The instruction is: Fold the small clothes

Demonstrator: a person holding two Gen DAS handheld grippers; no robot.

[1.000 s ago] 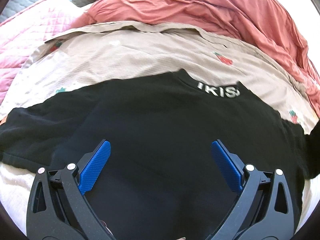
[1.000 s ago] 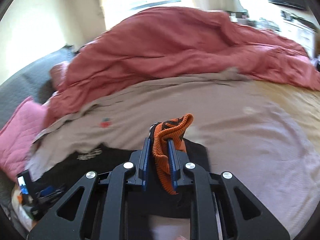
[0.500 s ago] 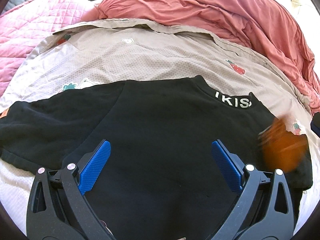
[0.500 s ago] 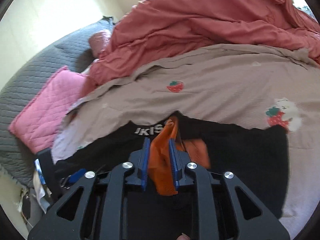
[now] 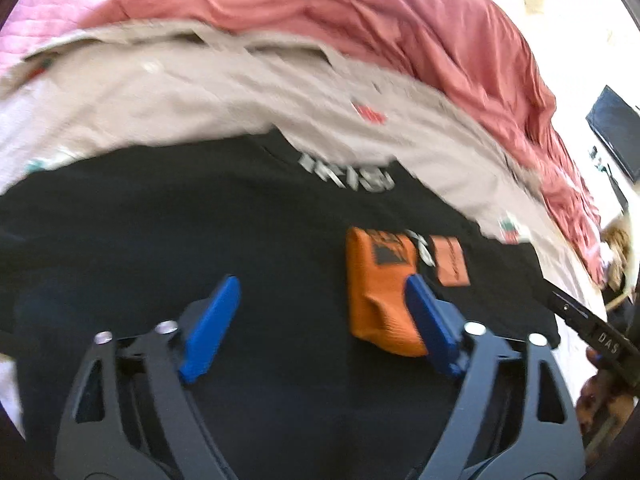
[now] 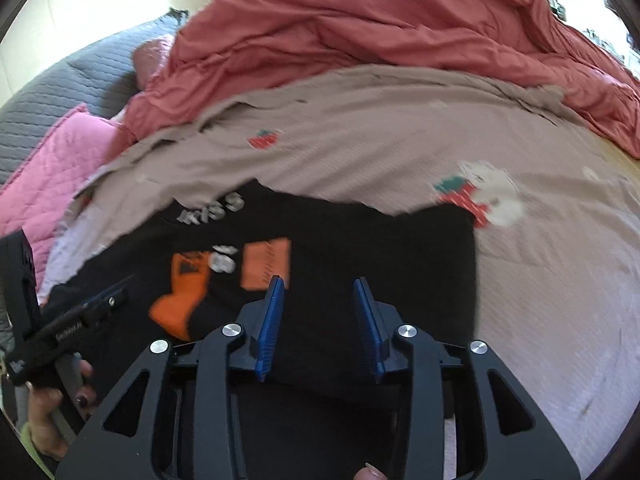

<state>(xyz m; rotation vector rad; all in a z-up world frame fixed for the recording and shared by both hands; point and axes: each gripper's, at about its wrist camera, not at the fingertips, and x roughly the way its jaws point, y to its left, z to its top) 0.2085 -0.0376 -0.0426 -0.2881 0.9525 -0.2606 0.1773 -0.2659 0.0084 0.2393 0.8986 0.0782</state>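
Observation:
A black T-shirt (image 5: 200,240) with white letters at the collar lies spread on the bed. Its orange ribbed cuff (image 5: 380,300) rests on the black cloth beside an orange patch (image 5: 450,260). My left gripper (image 5: 320,320) hovers over the shirt with its jaws closing. The cuff lies just inside its right finger (image 5: 432,324) and the pads do not press it. In the right wrist view my right gripper (image 6: 320,316) is opening over the shirt (image 6: 380,248) with nothing between its pads. The cuff (image 6: 184,292) lies free to its left.
A salmon duvet (image 5: 400,40) is heaped across the back of the bed. The beige sheet (image 6: 400,152) has strawberry prints. A pink quilted pillow (image 6: 60,172) and a grey padded headboard (image 6: 60,76) are at the left. A hand (image 6: 52,408) holds the left gripper's handle.
My right gripper came down with the orange cuff, laid it on the black shirt and let go. Its jaws have parted. The left gripper's jaws have narrowed and now stand beside the cuff.

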